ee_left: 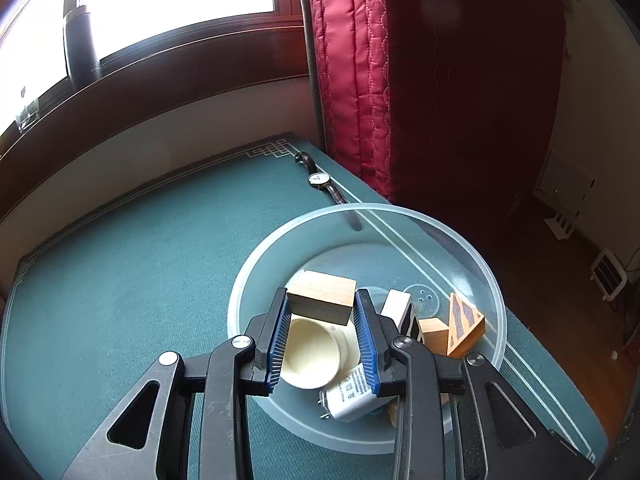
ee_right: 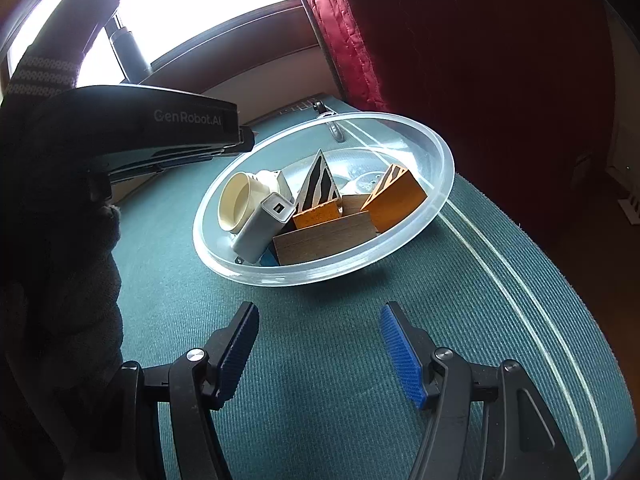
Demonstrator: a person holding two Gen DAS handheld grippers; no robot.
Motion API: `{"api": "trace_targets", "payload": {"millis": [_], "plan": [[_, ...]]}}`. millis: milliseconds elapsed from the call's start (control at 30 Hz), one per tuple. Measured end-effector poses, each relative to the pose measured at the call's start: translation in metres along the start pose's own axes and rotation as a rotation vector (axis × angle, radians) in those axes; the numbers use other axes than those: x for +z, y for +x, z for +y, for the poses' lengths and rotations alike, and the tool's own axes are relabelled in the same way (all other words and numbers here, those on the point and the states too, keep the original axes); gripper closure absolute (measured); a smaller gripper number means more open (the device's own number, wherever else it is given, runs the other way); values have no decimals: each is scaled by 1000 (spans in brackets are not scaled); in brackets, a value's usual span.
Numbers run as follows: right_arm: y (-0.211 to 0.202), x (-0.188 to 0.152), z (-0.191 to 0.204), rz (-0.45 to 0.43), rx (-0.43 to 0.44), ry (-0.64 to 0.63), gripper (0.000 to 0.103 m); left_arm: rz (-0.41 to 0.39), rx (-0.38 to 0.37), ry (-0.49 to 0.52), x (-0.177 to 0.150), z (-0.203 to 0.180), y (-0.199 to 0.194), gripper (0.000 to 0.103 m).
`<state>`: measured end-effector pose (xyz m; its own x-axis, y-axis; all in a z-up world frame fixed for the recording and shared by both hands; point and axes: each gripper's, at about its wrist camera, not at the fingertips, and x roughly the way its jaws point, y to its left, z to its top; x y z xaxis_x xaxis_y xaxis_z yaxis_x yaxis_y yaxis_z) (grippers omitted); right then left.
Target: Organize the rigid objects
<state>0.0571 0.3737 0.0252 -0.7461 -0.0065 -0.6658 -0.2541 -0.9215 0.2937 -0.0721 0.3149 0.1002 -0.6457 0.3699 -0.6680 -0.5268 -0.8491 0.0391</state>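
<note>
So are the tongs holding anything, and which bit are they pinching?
The left tongs are pinching a wooden block by its two short ends, above the clear bowl. The right tongs are open and hold nothing.

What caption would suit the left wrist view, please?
Left gripper holding a wooden block above a clear bowl of objects.

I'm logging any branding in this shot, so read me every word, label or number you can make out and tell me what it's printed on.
"GenRobot.AI": pale lettering on the black body of the left gripper, seen from the right wrist view.
White plug-in charger block in the clear round plastic bowl: a printed label with small symbols and lines, too small to read.
Wristwatch with dark strap on the green table mat: dial markings too small to read.
</note>
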Motion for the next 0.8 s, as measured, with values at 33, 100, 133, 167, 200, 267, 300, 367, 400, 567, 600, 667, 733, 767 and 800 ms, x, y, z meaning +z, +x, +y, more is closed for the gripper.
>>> {"api": "trace_targets", "payload": {"millis": [33, 100, 133, 167, 200, 267, 300, 367, 400, 567, 600, 667, 733, 767, 800], "plan": [[0, 0, 0, 0, 0, 0, 36, 1, -7, 6, 1, -1, 1, 70], [0, 0, 0, 0, 0, 0, 36, 5, -20, 13, 4, -4, 3, 70], [0, 0, 0, 0, 0, 1, 36, 7, -29, 15, 5, -5, 4, 70], [0, 0, 0, 0, 0, 0, 36, 11, -39, 15, 6, -6, 5, 69], [0, 0, 0, 0, 0, 1, 36, 16, -47, 14, 7, -6, 5, 69], [0, 0, -1, 1, 1, 5, 36, 28, -57, 4, 6, -5, 6, 50], [1, 0, -1, 3, 0, 6, 36, 26, -55, -4, 6, -3, 5, 45], [1, -1, -1, 3, 1, 4, 36, 19, -42, -15, 4, 1, 3, 38], [1, -1, 0, 2, 1, 3, 36, 22, -40, -22, 3, 4, 3, 38], [1, -1, 0, 3, 1, 9, 28, 22, -9, -54, -4, 17, -7, 38], [-1, -1, -1, -2, 1, 14, 21, 19, 3, -57, -6, 19, -9, 38], [-3, 0, -3, -10, -3, 27, 18, 13, 26, -66, -11, 25, -15, 36], [-2, 0, -7, 2, -6, 37, 16, 13, 66, -75, -17, 30, -20, 32], [-1, 1, -8, 10, -7, 43, 16, 13, 87, -79, -21, 33, -23, 31], [0, 1, -9, 17, -8, 49, 14, 13, 102, -86, -26, 37, -25, 30]]}}
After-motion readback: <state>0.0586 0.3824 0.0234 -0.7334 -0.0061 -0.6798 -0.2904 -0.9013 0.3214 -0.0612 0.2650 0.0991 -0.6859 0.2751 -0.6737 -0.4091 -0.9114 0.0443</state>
